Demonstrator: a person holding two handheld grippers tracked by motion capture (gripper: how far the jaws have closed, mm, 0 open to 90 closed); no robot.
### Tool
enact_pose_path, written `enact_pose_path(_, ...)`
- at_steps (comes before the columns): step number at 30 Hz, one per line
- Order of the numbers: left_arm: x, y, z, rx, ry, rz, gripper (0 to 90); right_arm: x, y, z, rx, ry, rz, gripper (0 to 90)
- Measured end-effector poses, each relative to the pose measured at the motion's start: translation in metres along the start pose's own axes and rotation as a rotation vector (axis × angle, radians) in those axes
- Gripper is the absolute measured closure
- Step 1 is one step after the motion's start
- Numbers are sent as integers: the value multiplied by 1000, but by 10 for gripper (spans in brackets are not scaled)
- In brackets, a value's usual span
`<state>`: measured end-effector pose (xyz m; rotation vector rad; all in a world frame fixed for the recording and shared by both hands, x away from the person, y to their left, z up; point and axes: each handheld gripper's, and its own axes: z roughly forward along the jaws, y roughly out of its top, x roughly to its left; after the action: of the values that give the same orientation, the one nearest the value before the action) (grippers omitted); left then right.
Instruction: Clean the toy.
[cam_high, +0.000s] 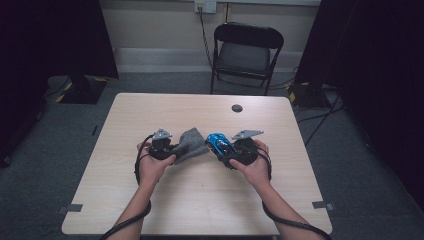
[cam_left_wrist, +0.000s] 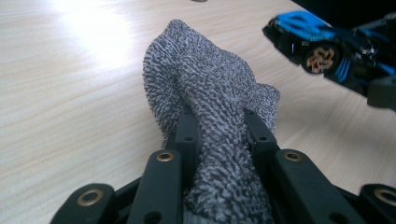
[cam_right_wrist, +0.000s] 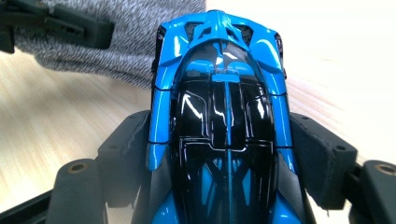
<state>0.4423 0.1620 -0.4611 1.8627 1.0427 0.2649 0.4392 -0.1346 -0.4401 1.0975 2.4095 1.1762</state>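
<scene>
Over the pale wooden tabletop (cam_high: 200, 200), I hold a hand-held gripper in each hand, the two meeting near the middle of the surface. My left hand-held gripper (cam_high: 172, 147) has its black jaws pinched almost fully together on a grey knitted cloth (cam_high: 191, 142); in the left gripper view the cloth (cam_left_wrist: 210, 98) bunches up between the two jaws and spills forward onto the wood, its far end drooping toward the tabletop. My right hand-held gripper (cam_high: 227, 150) stands with its jaws wide, clamped on either flank of a blue and black toy car (cam_high: 219, 142). In the right gripper view the toy car (cam_right_wrist: 224, 116) lies lengthwise between the padded jaws, roof toward the camera, one end pointing away toward the cloth (cam_right_wrist: 126, 42). The car's far end sits just beside the cloth's edge; whether the two touch I cannot tell. The left gripper view catches the car (cam_left_wrist: 322, 51) held above the wood to the cloth's right. Beyond the tabletop, a black folding chair (cam_high: 246, 55) stands against the wall, and a small dark disc (cam_high: 237, 108) lies near the far edge.
</scene>
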Motion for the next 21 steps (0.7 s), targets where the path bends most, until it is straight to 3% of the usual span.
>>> enact_pose_path(13, -4, 6, 9, -15, 14, -12, 722, 7, -5, 2, 2, 26, -18, 261)
enact_pose_path(21, -9, 9, 12, -21, -5, -16, 722, 12, -6, 5, 5, 20, -27, 261)
